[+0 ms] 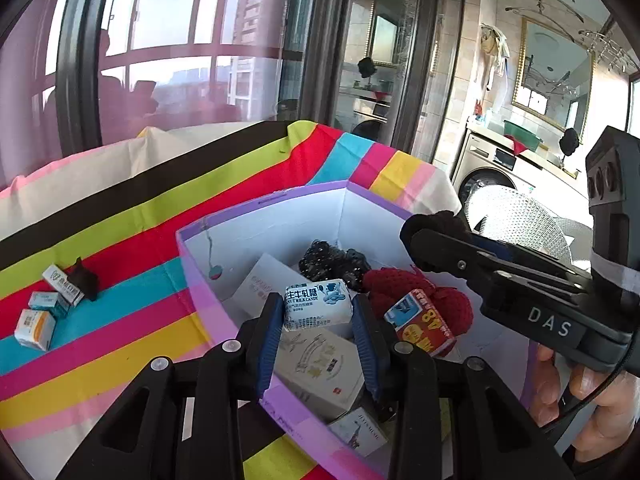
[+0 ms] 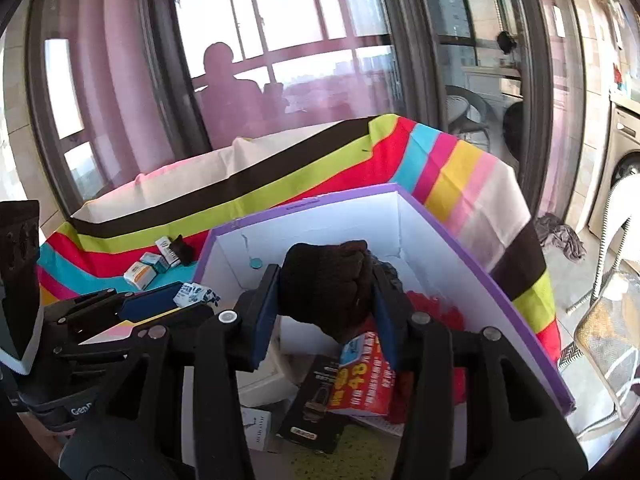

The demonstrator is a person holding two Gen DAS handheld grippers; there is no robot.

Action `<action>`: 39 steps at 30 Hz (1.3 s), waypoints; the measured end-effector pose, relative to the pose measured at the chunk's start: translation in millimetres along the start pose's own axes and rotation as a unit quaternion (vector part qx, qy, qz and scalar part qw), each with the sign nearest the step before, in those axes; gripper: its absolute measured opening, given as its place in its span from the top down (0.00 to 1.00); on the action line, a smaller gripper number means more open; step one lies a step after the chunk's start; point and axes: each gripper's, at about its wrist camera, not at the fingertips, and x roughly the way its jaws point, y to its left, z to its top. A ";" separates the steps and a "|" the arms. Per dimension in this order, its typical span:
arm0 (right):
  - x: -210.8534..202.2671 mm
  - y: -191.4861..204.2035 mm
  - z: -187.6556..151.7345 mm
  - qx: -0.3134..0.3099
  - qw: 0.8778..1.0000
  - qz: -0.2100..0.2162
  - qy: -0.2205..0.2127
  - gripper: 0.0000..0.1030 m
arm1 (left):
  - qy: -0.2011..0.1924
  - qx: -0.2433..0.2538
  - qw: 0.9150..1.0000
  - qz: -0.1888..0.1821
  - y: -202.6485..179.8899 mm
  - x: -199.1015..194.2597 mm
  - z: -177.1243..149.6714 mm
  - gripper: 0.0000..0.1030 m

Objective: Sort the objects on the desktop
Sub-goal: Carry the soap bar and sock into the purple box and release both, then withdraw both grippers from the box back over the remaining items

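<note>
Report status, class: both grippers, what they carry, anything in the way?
Left gripper shut on candy, right gripper shut on dark knit. Both over the box. Nothing blocking.

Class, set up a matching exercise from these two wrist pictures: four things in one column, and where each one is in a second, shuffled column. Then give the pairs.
Things
1. milk candy packet
2. dark knitted item
3. small white cartons
4. red knitted item

Places
A. lying inside the purple-rimmed box
B. between the pads of the left tongs
C. on the striped cloth, outside the box
D. between the pads of the right tongs

Pairs: 1-B, 2-D, 3-C, 4-A
</note>
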 end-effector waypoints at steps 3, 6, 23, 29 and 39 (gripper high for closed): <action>-0.3 -3.9 0.2 0.006 1.000 0.001 0.000 0.50 | -0.001 0.004 1.000 -0.008 -3.6 2.2 1.3 0.59; -1.0 -5.0 0.5 0.010 1.000 -0.001 -0.002 0.38 | -0.002 0.007 1.000 -0.008 -5.4 3.9 2.4 0.48; -1.6 17.8 8.6 -0.011 1.000 0.000 -0.006 0.24 | -0.038 0.002 0.999 0.021 43.1 -16.4 9.3 0.33; 0.5 52.2 18.1 -0.032 0.999 0.011 -0.020 0.24 | -0.055 -0.021 0.997 0.054 89.9 -33.2 6.2 0.20; 25.1 128.9 23.9 -0.077 0.995 0.058 -0.024 0.16 | -0.049 -0.059 0.992 0.102 179.1 -50.1 -11.1 0.16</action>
